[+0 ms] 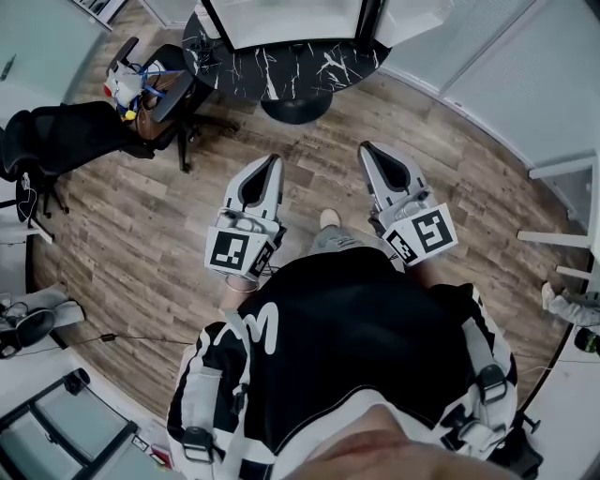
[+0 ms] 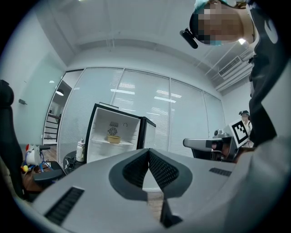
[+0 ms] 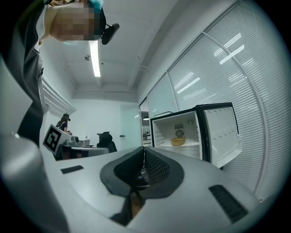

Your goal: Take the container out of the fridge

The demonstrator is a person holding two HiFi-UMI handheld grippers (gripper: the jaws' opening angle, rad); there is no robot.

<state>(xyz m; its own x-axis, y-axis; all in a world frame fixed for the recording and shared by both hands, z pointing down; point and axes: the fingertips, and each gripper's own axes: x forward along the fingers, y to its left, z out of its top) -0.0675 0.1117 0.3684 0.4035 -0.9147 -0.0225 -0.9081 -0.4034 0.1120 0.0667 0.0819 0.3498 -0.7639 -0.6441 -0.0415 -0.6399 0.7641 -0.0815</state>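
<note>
A small fridge (image 2: 116, 134) stands ahead with its door swung open; its white inside (image 3: 182, 136) shows in both gripper views. On its shelf sits a yellow bowl-like container (image 2: 113, 139), also seen as the container (image 3: 178, 141) in the right gripper view. My left gripper (image 1: 274, 161) and right gripper (image 1: 365, 148) are held side by side over the wood floor, both shut with nothing in them and pointing level toward the fridge, well short of it. In the head view only the fridge's white top (image 1: 281, 21) shows at the upper edge.
A black marble-patterned round table (image 1: 281, 61) carries the fridge. A black office chair (image 1: 66, 136) and a chair holding a toy (image 1: 141, 89) stand at the left. The open fridge door (image 3: 223, 132) juts out to the right. A bottle (image 2: 81, 150) stands beside the fridge.
</note>
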